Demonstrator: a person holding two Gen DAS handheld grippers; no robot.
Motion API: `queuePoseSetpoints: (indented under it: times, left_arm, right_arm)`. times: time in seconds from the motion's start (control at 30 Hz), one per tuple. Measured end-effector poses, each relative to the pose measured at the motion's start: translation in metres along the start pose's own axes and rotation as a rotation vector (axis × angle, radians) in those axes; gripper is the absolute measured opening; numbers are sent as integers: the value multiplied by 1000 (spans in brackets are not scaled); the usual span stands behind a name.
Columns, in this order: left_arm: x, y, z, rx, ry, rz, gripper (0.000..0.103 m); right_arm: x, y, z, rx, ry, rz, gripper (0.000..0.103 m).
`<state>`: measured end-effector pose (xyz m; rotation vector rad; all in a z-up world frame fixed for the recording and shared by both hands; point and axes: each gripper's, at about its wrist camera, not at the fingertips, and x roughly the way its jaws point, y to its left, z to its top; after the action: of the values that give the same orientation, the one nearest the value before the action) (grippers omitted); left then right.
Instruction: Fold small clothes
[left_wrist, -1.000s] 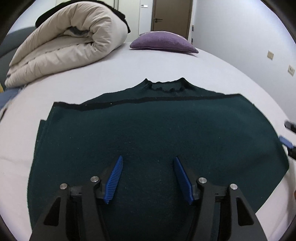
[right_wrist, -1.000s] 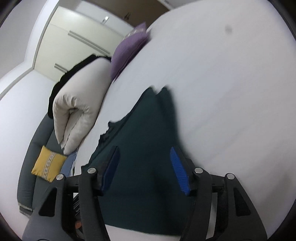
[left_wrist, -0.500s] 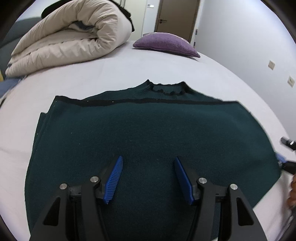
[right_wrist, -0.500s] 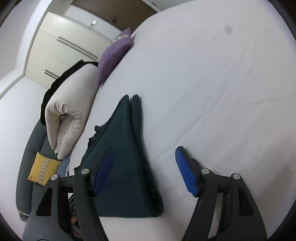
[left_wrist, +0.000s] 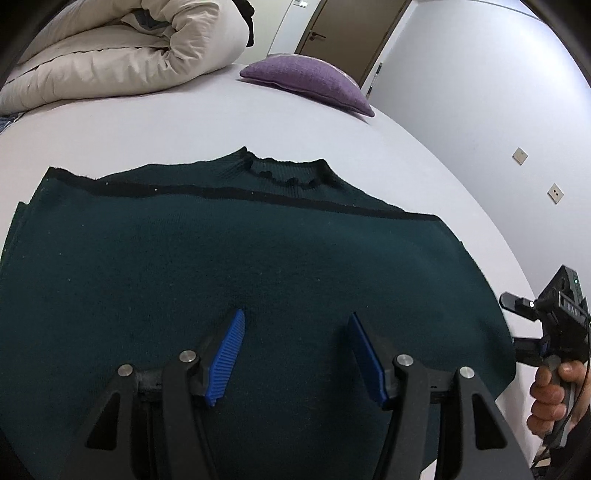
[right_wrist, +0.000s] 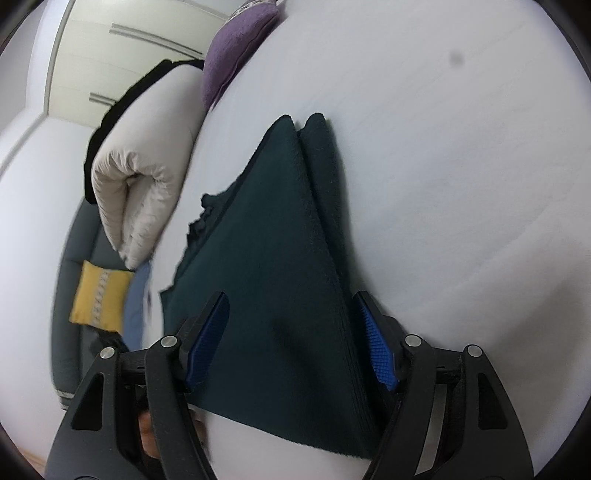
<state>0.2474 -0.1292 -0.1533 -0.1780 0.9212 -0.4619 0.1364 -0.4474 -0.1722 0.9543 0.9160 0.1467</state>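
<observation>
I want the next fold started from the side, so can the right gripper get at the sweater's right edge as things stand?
Probably yes. The right gripper has its jaws open, straddling the edge of the dark green sweater, with only bare white bed sheet alongside and nothing in between.

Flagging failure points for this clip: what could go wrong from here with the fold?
The right gripper straddles the stacked side edge of the dark green knitted sweater; shutting may catch only some layers, spoiling the fold. The left gripper hangs open over mid-body, pinning nothing, so the sweater could slide on the smooth white sheet.
</observation>
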Motion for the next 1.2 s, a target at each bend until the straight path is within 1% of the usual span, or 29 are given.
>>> queuePoseSetpoints:
  times: [0.03,0.1,0.13,0.2,0.3,0.37,0.43,0.5,0.53,0.57,0.6,0.63,0.67,0.7,0.73,0.77,0.8,0.83,0.9,0.93,0.97,1.03,1.07,1.13,1.2]
  left_arm:
    - [1,-1,0,8,2,5,61]
    - [3,-1,-1,16,3,10,60]
    - [3,0,-2,16,1,9,60]
    - [3,2,-2,13,-1,1,60]
    - [1,7,-3,4,-2,-20,60]
    - [0,9,-3,0,-3,-31,60]
    - [-1,11,-4,-6,-5,-43,60]
    - [-4,17,-2,-35,-4,-77,59]
    - [-7,24,0,-76,-3,-109,57]
    - [-12,35,2,-139,5,-153,53]
    - [-18,48,4,-216,13,-202,51]
    - [-24,59,5,-276,12,-241,51]
    - [-33,72,6,-330,-6,-269,55]
    - [-44,84,7,-368,-39,-280,65]
    - [-57,98,8,-399,-74,-295,69]
    - [-63,106,8,-418,-85,-315,74]
    - [-69,116,9,-444,-92,-344,77]
    - [-73,127,10,-477,-89,-385,78]
    - [-75,141,9,-515,-76,-435,84]
    - [-75,145,7,-528,-68,-443,85]
    - [-74,149,6,-538,-59,-446,86]
    - [-72,153,5,-545,-42,-447,86]
    - [-69,153,5,-546,-31,-444,87]
    - [-61,152,6,-555,3,-442,87]
    - [-53,146,11,-539,28,-427,86]
  right_arm:
    - [1,0,1,13,0,14,61]
    - [5,3,-1,6,17,13,46]
    - [10,6,-3,-5,28,-1,42]
    - [17,9,-8,-24,41,-23,27]
    - [24,13,-13,-36,26,-63,20]
    - [25,17,-14,-41,5,-91,19]
    - [27,28,-15,-68,-14,-140,18]
    - [30,43,-17,-100,-33,-203,17]
    - [32,52,-18,-120,-43,-236,16]
    - [34,65,-19,-148,-55,-275,16]
    - [37,80,-21,-186,-67,-317,16]
    - [40,94,-23,-224,-76,-350,16]
    - [45,116,-27,-279,-86,-389,16]
    - [51,136,-32,-331,-91,-416,16]
    - [60,163,-41,-419,-92,-439,16]
    - [75,198,-59,-552,-78,-461,16]
    - [89,223,-78,-663,-57,-473,16]
    - [111,254,-105,-802,-15,-475,16]
    - [142,280,-137,-938,43,-471,16]
    - [162,288,-152,-990,75,-475,16]
    - [176,291,-160,-1007,95,-484,16]
    - [192,293,-171,-1018,130,-474,16]
    - [197,293,-177,-1028,137,-474,16]
    - [202,294,-185,-1069,123,-506,16]
    - [201,295,-186,-1068,112,-499,16]
